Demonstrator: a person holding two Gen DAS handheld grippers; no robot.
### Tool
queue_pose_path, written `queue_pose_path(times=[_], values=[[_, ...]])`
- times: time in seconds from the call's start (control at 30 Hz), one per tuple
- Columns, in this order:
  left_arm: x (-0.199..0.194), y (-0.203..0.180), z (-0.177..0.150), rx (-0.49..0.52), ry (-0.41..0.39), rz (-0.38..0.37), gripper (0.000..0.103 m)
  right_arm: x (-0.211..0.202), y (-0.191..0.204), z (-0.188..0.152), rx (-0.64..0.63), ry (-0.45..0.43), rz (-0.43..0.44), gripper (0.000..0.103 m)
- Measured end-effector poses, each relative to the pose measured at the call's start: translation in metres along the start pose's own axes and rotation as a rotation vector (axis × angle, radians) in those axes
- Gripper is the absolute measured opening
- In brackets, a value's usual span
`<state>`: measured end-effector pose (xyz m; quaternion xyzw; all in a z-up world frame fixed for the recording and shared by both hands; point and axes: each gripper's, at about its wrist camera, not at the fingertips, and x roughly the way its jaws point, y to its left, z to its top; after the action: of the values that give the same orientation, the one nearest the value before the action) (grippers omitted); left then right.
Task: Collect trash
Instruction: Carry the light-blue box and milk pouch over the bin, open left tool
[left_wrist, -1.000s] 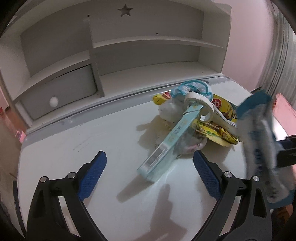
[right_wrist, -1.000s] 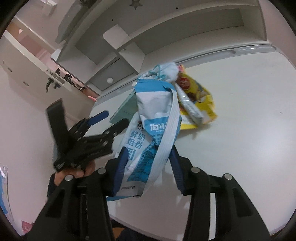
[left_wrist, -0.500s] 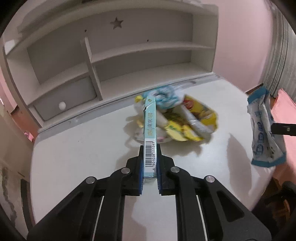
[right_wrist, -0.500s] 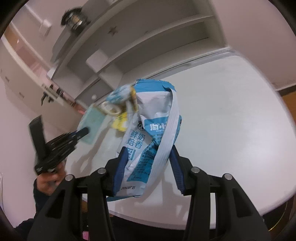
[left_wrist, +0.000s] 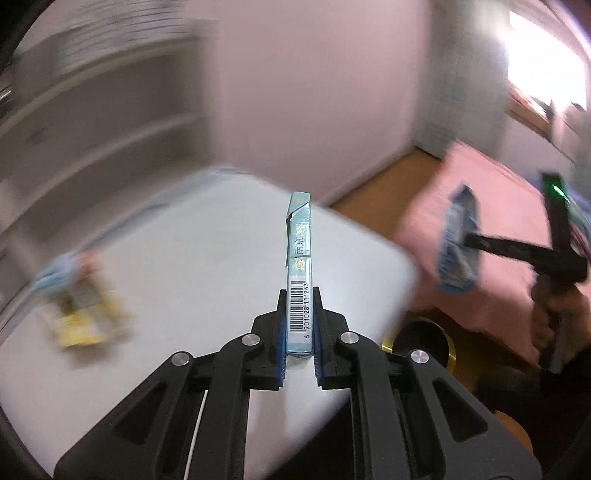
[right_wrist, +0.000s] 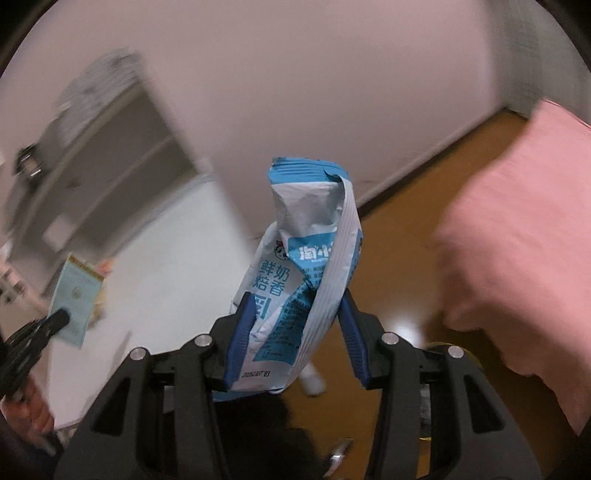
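Our left gripper (left_wrist: 299, 354) clamps the slim pale-blue carton (left_wrist: 300, 273) upright; the right gripper (right_wrist: 295, 339) pinches the blue-white snack bag (right_wrist: 303, 280), nearer the dark gold-rimmed bin (left_wrist: 421, 339) below the white surface (left_wrist: 184, 258).

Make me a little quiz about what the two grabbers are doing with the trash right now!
1. True or false: the left gripper is shut on a thin box.
2. What does the right gripper hold? A) a banana B) a blue and white bag C) nothing
3. Fill in: the rest of the trash lies on the white ____.

Key: 1 true; 2 B; 3 table.
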<state>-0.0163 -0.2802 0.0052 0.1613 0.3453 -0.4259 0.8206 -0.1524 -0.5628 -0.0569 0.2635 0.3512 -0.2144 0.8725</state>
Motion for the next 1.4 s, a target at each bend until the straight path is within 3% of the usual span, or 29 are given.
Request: queue_pose_path(times=[0.17, 0.27, 0.47, 0.6, 0.8, 0.9, 1.13, 1.17, 1.27, 1.4], values=[[0.074, -0.112, -0.004, 0.067, 0.060, -0.217, 0.010, 0.015, -0.078, -0.019, 0.092, 0.048, -0.141, 0.046], [0.126, -0.165, -0.018, 0.097, 0.115, -0.279, 0.010, 0.028, -0.118, -0.033, 0.144, 0.093, -0.228, 0.046], [0.243, -0.211, -0.057, 0.058, 0.282, -0.323, 0.010, 0.061, -0.166, -0.063, 0.203, 0.202, -0.325, 0.046], [0.292, -0.223, -0.080, 0.041, 0.361, -0.320, 0.010, 0.086, -0.187, -0.084, 0.233, 0.296, -0.325, 0.046], [0.324, -0.241, -0.099, 0.044, 0.421, -0.330, 0.010, 0.110, -0.194, -0.095, 0.268, 0.353, -0.296, 0.046], [0.328, -0.250, -0.100, 0.071, 0.399, -0.327, 0.010, 0.113, -0.199, -0.099, 0.279, 0.368, -0.295, 0.046], [0.326, -0.238, -0.105, 0.005, 0.375, -0.337, 0.012, 0.113, -0.196, -0.097, 0.263, 0.369, -0.290, 0.046], [0.326, -0.237, -0.105, -0.002, 0.371, -0.335, 0.018, 0.113, -0.196, -0.097, 0.259, 0.371, -0.289, 0.046], [0.323, -0.237, -0.105, -0.016, 0.374, -0.333, 0.050, 0.113, -0.195, -0.097, 0.253, 0.373, -0.290, 0.046], [0.313, -0.235, -0.103, -0.018, 0.346, -0.333, 0.063, 0.114, -0.194, -0.098, 0.248, 0.380, -0.287, 0.046]])
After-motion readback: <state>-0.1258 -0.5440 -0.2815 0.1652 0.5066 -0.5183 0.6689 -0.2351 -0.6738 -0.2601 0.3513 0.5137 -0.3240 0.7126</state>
